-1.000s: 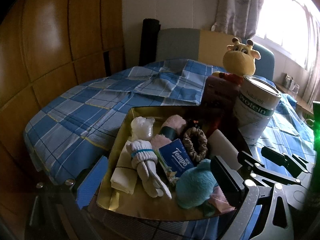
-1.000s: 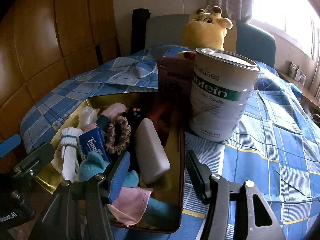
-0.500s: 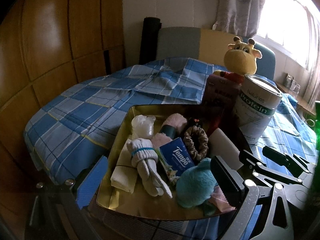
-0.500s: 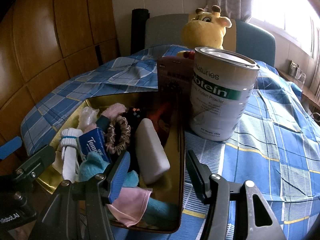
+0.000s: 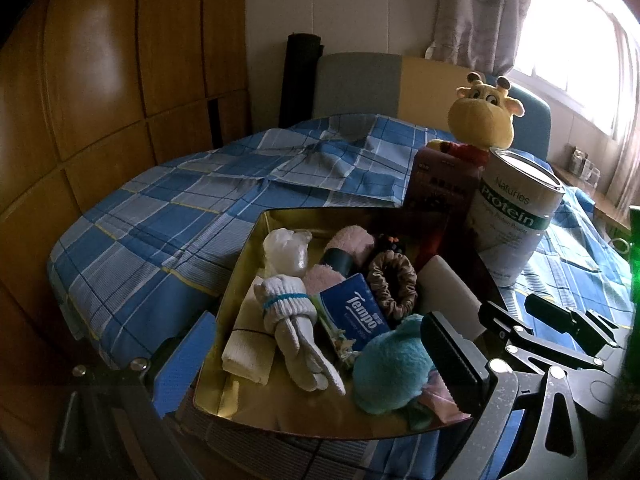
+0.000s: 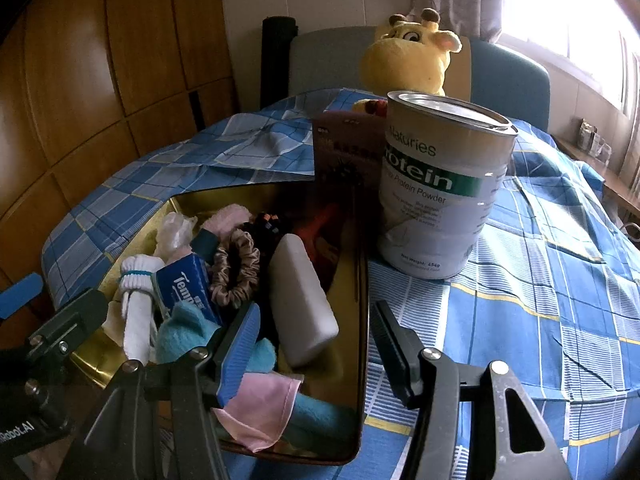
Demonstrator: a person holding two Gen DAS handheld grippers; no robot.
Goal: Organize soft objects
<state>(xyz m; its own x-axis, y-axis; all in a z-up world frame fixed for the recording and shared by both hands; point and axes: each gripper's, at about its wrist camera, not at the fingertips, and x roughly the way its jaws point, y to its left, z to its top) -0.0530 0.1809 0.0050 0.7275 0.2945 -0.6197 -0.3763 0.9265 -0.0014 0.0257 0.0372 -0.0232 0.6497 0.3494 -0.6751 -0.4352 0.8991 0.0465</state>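
Observation:
A gold tin tray (image 5: 320, 211) lies on the blue checked bed. It holds rolled white socks (image 5: 288, 312), a Tempo tissue pack (image 5: 356, 316), a brown scrunchie (image 5: 394, 284), a teal plush (image 5: 392, 368), a pink cloth (image 6: 260, 408), a pink rolled towel (image 5: 352, 244) and a white block (image 6: 300, 300). My left gripper (image 5: 316, 364) hangs open over the tray's near edge, nothing between its pads. My right gripper (image 6: 316, 344) stands open at the tray's near right corner, with the tray wall (image 6: 362, 280) between its fingers, untouched.
Just right of the tray stands a tall Protein powder can (image 6: 440, 192), with a dark red box (image 6: 348, 160) beside it. Behind them a yellow giraffe plush (image 6: 408, 60) sits by the headboard. Wooden wardrobe doors (image 5: 100, 80) line the left; the bedspread (image 6: 540, 280) stretches right.

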